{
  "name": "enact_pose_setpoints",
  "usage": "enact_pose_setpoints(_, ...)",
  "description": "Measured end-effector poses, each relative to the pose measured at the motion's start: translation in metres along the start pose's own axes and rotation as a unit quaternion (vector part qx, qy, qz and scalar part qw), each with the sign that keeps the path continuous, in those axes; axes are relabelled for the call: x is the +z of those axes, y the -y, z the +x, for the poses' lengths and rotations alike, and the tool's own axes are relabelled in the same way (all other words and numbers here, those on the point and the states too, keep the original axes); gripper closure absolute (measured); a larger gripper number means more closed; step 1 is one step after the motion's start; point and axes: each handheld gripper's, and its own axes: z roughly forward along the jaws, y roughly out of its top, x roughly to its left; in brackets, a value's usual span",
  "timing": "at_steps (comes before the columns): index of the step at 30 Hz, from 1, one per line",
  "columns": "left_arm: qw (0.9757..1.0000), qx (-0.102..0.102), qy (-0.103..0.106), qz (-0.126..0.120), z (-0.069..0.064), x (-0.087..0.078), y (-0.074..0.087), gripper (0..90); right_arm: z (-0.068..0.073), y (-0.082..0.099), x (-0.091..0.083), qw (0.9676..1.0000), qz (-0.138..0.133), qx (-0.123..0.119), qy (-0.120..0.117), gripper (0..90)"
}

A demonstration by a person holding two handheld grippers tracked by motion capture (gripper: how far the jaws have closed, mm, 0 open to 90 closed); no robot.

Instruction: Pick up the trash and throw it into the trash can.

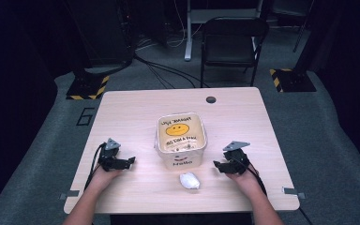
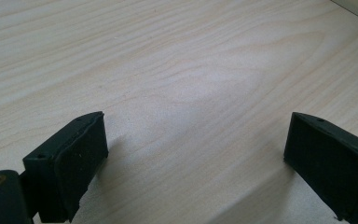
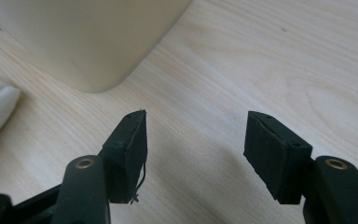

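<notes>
Pale wood bench (image 1: 136, 112) carries a cream tub (image 1: 182, 140) at its middle, a yellow smiley face on its lid. Just in front of the tub lies a small white wad (image 1: 189, 180). Left tongs (image 1: 130, 161) and right tongs (image 1: 217, 165) rest on either side, both gaping, holding nothing.

I see a pale, matt wood-grain table (image 1: 131, 110), a smooth cream plastic tub (image 1: 182, 154), a crumpled white cloth-like wad (image 1: 189, 180), and matt black rubbery jaw pads (image 3: 133, 140).
</notes>
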Motion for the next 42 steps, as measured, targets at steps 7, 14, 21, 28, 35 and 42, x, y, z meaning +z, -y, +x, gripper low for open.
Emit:
enact_pose_setpoints(7,1.0000,-0.001,0.001,0.001,0.000,0.000,0.000,5.9,0.007,-0.004,-0.013,0.9996,-0.024,-0.013,-0.012,40.4)
enact_pose_setpoints(14,1.0000,-0.003,0.001,0.000,0.000,0.000,0.000,5.9,0.014,-0.007,-0.018,0.9990,-0.033,-0.018,-0.023,41.0)
enact_pose_setpoints(21,1.0000,-0.002,0.000,-0.001,0.000,0.000,0.000,5.9,0.027,-0.013,-0.023,0.9973,-0.047,-0.031,-0.047,42.1)
enact_pose_setpoints(28,1.0000,0.000,-0.001,-0.001,0.000,0.000,0.000,5.9,0.045,-0.015,-0.023,0.9945,-0.051,-0.050,-0.077,44.0)
enact_pose_setpoints(35,1.0000,0.002,-0.004,-0.001,0.000,0.002,-0.001,5.9,0.063,-0.017,-0.020,0.9893,-0.050,-0.072,-0.116,45.7)
enact_pose_setpoints(42,1.0000,0.002,-0.002,0.002,0.000,0.001,-0.001,5.9,0.073,-0.020,-0.016,0.9861,-0.052,-0.083,-0.135,44.6)
